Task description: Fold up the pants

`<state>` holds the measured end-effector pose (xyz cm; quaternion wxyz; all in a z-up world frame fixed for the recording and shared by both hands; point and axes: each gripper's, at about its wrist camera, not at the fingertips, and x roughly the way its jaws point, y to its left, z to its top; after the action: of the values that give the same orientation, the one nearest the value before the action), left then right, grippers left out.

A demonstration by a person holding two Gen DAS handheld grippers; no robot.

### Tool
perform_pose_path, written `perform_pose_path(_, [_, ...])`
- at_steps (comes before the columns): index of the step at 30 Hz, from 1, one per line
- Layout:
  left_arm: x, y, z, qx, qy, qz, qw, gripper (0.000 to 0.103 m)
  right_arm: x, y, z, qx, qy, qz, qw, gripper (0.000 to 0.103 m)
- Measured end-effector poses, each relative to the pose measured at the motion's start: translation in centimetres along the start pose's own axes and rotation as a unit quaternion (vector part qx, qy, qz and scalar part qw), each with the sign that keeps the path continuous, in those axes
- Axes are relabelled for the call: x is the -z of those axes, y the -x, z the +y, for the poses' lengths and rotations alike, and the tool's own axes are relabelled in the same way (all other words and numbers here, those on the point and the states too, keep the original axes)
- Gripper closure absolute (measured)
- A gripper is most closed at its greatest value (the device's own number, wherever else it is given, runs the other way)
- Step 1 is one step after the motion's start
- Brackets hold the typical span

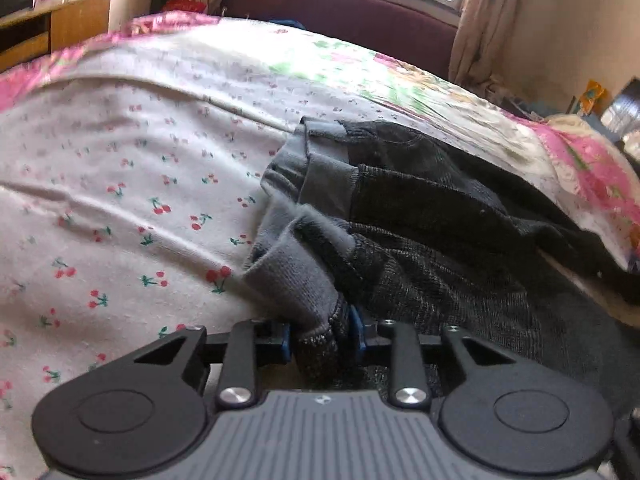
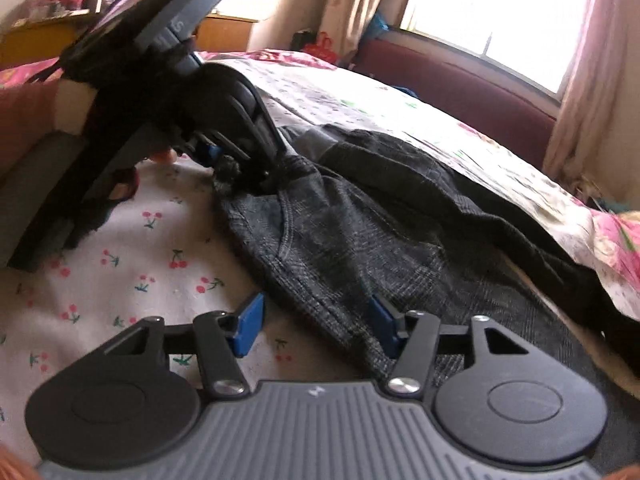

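Note:
Dark grey knit pants with a lighter grey waistband lie bunched on a bed with a cherry-print sheet. My left gripper is shut on a fold of the pants near the waistband. In the right wrist view the same left gripper pinches the pants' edge just above the sheet. My right gripper is open, its blue pads either side of the lower edge of the pants, just above the sheet.
A dark red headboard or sofa stands under a bright window with curtains. A pink floral quilt lies at the right. Wooden furniture stands at the far left.

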<state>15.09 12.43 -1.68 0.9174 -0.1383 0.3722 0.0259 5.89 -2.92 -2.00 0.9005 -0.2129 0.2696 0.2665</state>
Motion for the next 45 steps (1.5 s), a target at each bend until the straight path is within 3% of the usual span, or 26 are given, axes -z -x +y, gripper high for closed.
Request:
perform_pose_path(3, [0.6, 0.8, 0.4, -0.001, 0.004, -0.008, 1.0, 0.051, -0.8, -0.6, 0.4, -0.004, 0.013, -0.005, 1.0, 0.044])
perform_pose_path(6, [1.0, 1.3, 1.2, 0.003, 0.02, -0.01, 0.9998, 0.051, -0.6, -2.1, 0.6, -0.005, 0.024, 0.007, 1.0, 0.043])
perform_pose_path(10, [1.4, 1.2, 0.8, -0.008, 0.013, -0.018, 0.9997, 0.043, 0.3, -1.6, -0.4, -0.01, -0.004, 0.001, 1.0, 0.043])
perform_pose_path(14, [-0.2, -1.2, 0.5, -0.009, 0.042, -0.025, 0.9988, 0.041, 0.2, -2.1, -1.6, -0.025, -0.039, 0.002, 0.999, 0.046])
perform_pose_path(18, [-1.3, -1.8, 0.2, 0.027, 0.069, -0.02, 0.997, 0.064, -0.2, -2.4, -2.2, -0.046, -0.061, 0.006, 0.997, 0.061])
perform_pose_path(19, [-1.2, -1.4, 0.3, 0.032, 0.071, -0.023, 0.9967, 0.068, -0.3, -2.2, -2.3, -0.053, -0.064, 0.003, 0.997, 0.074])
perform_pose_path(22, [-0.7, -0.1, 1.4, 0.051, 0.081, -0.024, 0.9951, 0.074, -0.3, -1.5, -2.6, -0.057, -0.083, 0.005, 0.995, 0.089])
perform_pose_path(29, [-0.4, 1.9, 4.9, 0.089, 0.142, -0.036, 0.9852, 0.075, -1.0, -2.1, -3.0, -0.065, -0.124, 0.029, 0.99, 0.089])
perform_pose_path(37, [0.0, 2.6, 6.5, 0.108, 0.153, -0.044, 0.9814, 0.076, -1.7, -1.5, -2.1, -0.072, -0.104, 0.032, 0.992, 0.091])
perform_pose_path(41, [0.2, 3.5, 7.9, 0.124, 0.18, -0.049, 0.9746, 0.076, -2.3, -1.0, -1.2, -0.076, -0.097, 0.04, 0.992, 0.091])
perform_pose_path(45, [1.2, 5.9, 9.9, 0.11, 0.182, -0.063, 0.9751, 0.077, -2.7, -0.4, 0.4, -0.102, -0.081, 0.04, 0.991, 0.09])
